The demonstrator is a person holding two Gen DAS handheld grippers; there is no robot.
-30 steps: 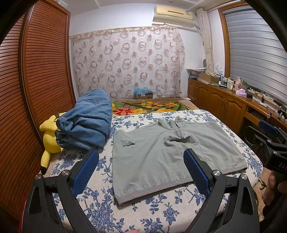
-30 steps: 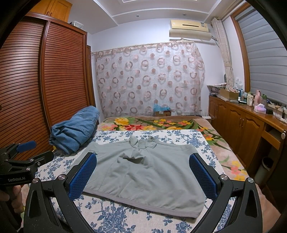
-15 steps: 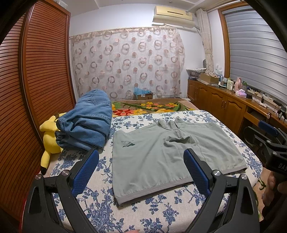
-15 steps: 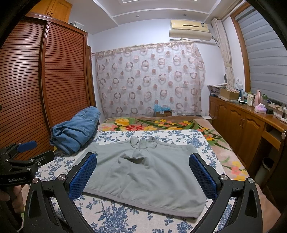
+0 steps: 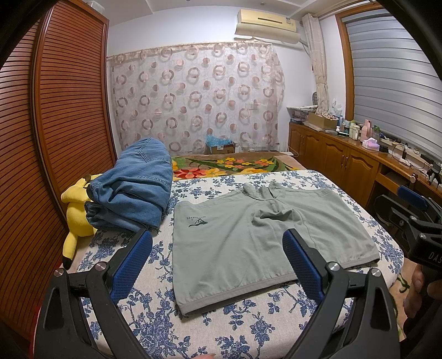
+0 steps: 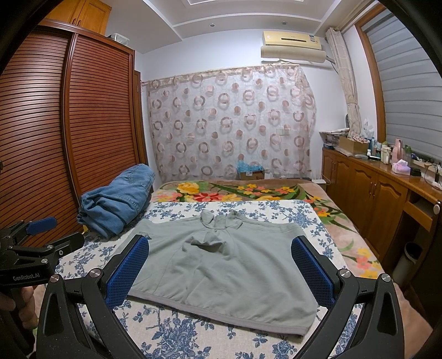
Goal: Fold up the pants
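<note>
Grey-green pants (image 5: 265, 243) flat on the floral bed (image 5: 248, 325), left gripper (image 5: 218, 265) and right gripper (image 6: 221, 273) both spread wide, empty

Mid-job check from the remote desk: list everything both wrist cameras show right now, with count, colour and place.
grey-green shorts: one, spread flat mid-bed, waistband nearest the cameras
jeans: one blue pile, bed's left side
plush toy: one, yellow, wedged between jeans and wardrobe
bed cover: one, white with blue flowers
floral blanket: one, multicoloured, far end of bed
wardrobe: one, brown louvred doors, left wall
curtain: one, pink circle print, far wall
air conditioner: one, cream, above curtain
cardboard box: one, brown, beyond the bed
cabinet: one, wooden, right wall, bottles on top
left gripper: blue pads, open, above the near edge
right gripper: blue pads, open, over the shorts
</note>
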